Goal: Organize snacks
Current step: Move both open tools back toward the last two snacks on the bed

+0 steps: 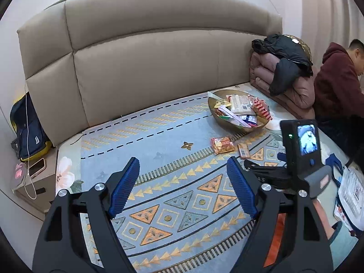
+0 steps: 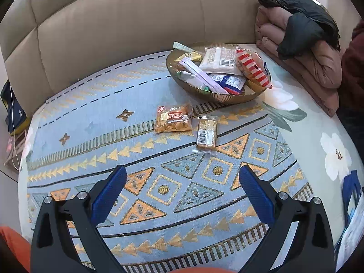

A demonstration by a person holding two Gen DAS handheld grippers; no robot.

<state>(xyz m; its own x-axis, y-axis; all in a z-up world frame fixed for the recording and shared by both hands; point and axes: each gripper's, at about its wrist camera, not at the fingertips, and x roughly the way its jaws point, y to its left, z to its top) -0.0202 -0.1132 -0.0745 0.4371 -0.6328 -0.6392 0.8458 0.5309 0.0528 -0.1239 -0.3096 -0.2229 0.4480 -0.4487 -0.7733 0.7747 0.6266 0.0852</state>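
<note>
A gold bowl point(image 2: 229, 97) point(image 1: 229, 124) full of several snack packets stands on the patterned blue rug on the bed. An orange snack bag point(image 2: 173, 118) point(image 1: 222, 145) and a narrow clear-wrapped snack bar point(image 2: 206, 134) point(image 1: 243, 151) lie on the rug in front of the bowl. My right gripper point(image 2: 183, 173) is open and empty, hovering short of the two loose snacks. My left gripper point(image 1: 183, 165) is open and empty, further back and left. The right gripper's body with its small screen shows in the left wrist view point(image 1: 302, 145).
A beige padded headboard point(image 1: 145, 63) runs behind the bed. Folded pink bedding with a black jacket point(image 2: 302, 43) lies right of the bowl. A person in a maroon hoodie point(image 1: 339, 79) sits at the right. A bedside table with a phone point(image 1: 36, 167) and a backpack point(image 1: 27, 129) is at the left.
</note>
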